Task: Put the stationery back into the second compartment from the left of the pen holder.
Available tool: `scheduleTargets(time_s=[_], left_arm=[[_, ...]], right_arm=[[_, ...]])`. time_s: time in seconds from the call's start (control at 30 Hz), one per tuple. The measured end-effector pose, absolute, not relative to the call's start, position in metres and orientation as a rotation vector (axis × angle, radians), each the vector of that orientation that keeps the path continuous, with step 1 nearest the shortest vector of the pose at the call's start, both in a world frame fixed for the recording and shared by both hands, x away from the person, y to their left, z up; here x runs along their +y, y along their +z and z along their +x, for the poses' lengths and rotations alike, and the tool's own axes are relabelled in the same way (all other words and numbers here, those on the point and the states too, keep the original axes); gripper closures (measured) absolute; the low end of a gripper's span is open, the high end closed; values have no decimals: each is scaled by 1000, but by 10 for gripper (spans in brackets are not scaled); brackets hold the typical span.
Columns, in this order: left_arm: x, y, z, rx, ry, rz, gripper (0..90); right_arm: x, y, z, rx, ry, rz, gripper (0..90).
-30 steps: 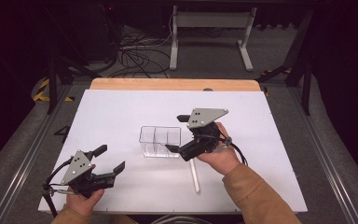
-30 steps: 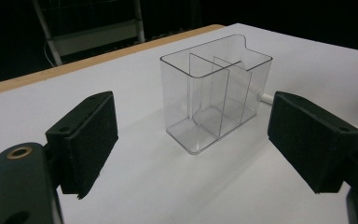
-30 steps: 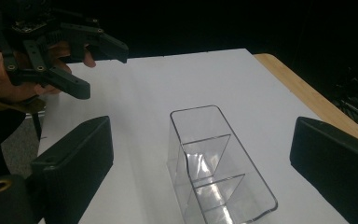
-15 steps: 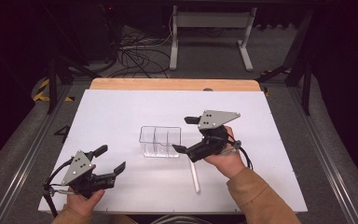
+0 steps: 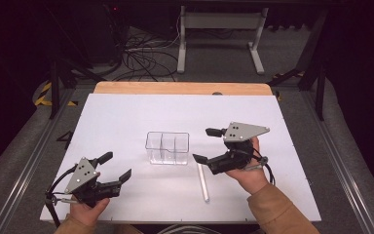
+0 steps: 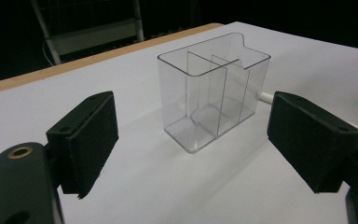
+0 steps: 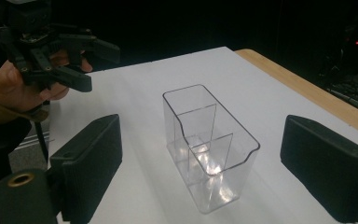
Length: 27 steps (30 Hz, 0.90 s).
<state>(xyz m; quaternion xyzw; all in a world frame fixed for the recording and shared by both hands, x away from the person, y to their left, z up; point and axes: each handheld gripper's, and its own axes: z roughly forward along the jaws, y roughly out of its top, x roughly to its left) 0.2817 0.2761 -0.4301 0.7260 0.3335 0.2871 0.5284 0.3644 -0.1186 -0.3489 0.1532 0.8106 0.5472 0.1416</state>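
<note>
Fingers of left gripper [image 5: 115, 165]: stood wide apart and held nothing; in the left gripper view the black pads [image 6: 89, 140] framed the clear box from far.
Fingers of right gripper [image 5: 207, 145]: also stood wide apart, with nothing between them; they pointed toward the clear box.
Clear box [image 5: 167, 147]: stood upright on the white table [image 5: 126, 117], near its middle, with thin walls inside that made several compartments; no compartment had anything in it.
White stick [image 5: 202, 182]: lay flat on the table, just beside the box, on the side of the right gripper and a little nearer to the person.
Left gripper, place: well apart from the box, toward the near left corner of the table.
Right gripper, place: near the box, just beside its right side, above the stick and not touching the box.
</note>
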Motion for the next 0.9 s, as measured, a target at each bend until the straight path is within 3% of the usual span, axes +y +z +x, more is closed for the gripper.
scheduleTargets(time_s=[0.17, 0.3, 0.47, 0.6, 0.73, 0.9], left_arm=[[276, -430, 282, 797, 687, 1734, 171], [276, -430, 282, 798, 686, 1734, 171], [275, -430, 281, 799, 684, 1731, 172], [275, -431, 281, 799, 685, 1731, 171], [275, -431, 281, 800, 683, 1731, 171], [275, -431, 281, 805, 683, 1730, 173]], right_arm=[[-128, -350, 365, 2371, 1578, 468, 131], [-132, -353, 366, 2418, 1566, 461, 211], [-134, -357, 362, 2396, 1545, 469, 224], [-135, -359, 361, 2436, 1532, 500, 184], [-135, -361, 362, 2471, 1513, 601, 71], [-142, -361, 367, 2488, 1499, 738, 58]])
